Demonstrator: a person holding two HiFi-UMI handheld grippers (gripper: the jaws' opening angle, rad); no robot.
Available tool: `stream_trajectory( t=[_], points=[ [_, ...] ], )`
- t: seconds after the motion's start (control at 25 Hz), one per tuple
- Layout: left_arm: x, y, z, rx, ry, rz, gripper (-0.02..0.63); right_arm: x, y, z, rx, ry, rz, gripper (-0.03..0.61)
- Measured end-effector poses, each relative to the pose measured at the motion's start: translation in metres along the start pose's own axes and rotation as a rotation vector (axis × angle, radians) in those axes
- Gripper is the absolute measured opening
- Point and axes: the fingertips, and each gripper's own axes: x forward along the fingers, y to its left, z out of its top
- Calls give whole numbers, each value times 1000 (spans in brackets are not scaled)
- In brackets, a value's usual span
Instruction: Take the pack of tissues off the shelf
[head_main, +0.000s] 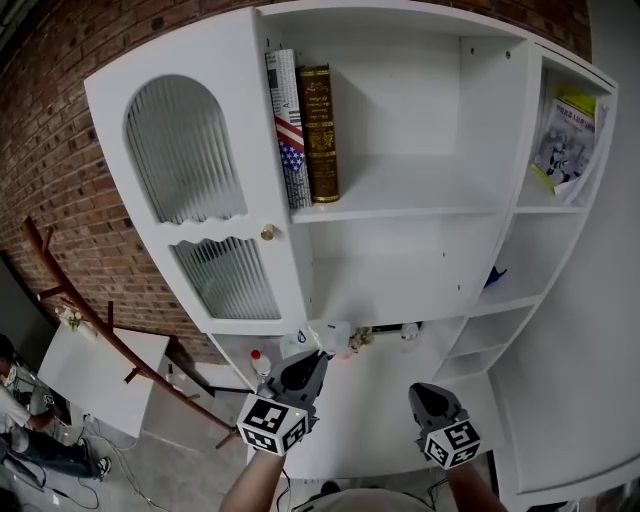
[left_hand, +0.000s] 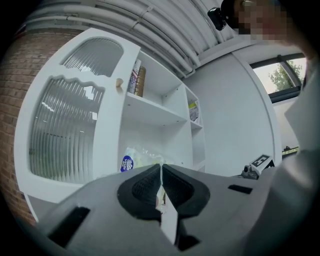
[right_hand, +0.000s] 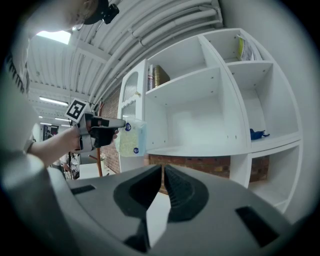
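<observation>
Pack of tissues (right_hand: 132, 138), one, hung pinched in the closed left gripper (left_hand: 161, 169) before the shelf unit (head_main: 420, 205). Right gripper (right_hand: 163, 169) was closed, empty. Two books (head_main: 318, 130) stood inside the unit.

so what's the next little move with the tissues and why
Probably draw the left gripper straight back toward you: it is shut on the pack of tissues, which hangs just at the front edge of the shelf, not yet well clear.
</observation>
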Motion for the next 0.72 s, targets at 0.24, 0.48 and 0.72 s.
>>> stream_trajectory(
  t=[0.24,0.48,0.72],
  points=[
    [-18,12,-23,-9,16,49,31,2,1,3,0,-2,-7,35],
    [-31,23,-45,-28,34,76,31,4,-3,5,2,-10,-21,35],
    [-43,35,-61,-33,43,118,31,0,-7,9,-4,-23,-39,35]
  ],
)
